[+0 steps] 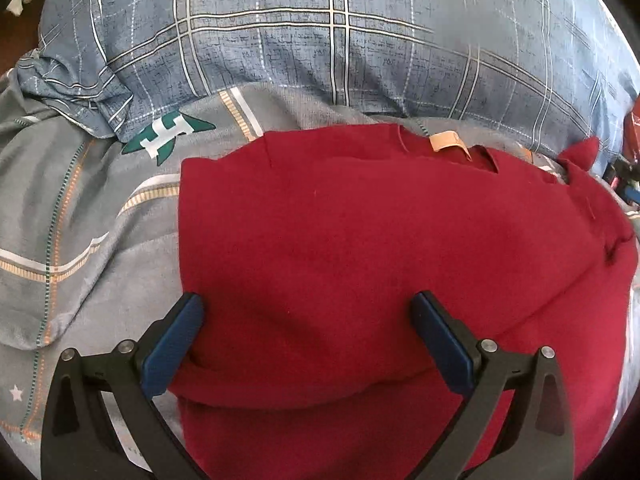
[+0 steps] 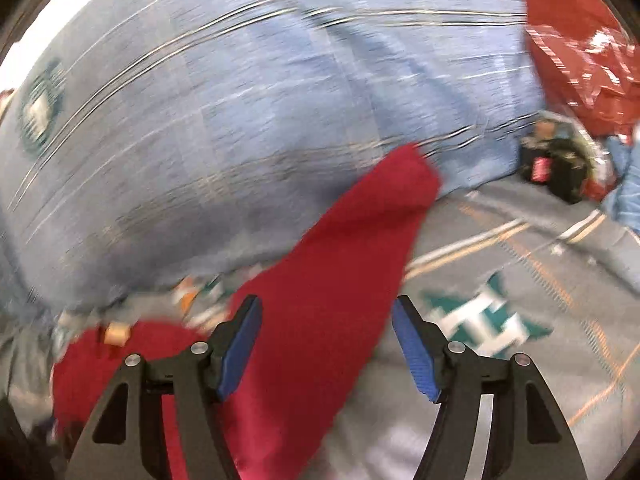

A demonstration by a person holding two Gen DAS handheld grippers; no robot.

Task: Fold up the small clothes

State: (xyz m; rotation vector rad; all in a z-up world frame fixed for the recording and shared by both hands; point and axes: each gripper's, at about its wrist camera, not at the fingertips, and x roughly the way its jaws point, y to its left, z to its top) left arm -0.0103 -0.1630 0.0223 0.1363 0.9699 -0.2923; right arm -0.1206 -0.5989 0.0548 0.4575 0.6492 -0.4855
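Observation:
A dark red garment (image 1: 360,248) lies spread on the grey bedsheet (image 1: 72,220), its collar with a tan label (image 1: 446,141) at the far side. My left gripper (image 1: 308,312) is open, its blue pads standing wide apart over the garment's near folded edge. In the blurred right wrist view a red sleeve (image 2: 340,264) runs up between the pads of my right gripper (image 2: 326,312), which is open; the pads do not pinch it. The garment's body (image 2: 120,356) shows at lower left there.
A large blue plaid pillow (image 1: 320,40) lies behind the garment, also in the right wrist view (image 2: 220,120). A red plastic bag (image 2: 580,48) and dark small items (image 2: 560,164) sit at the far right. The sheet has a green star print (image 2: 480,320).

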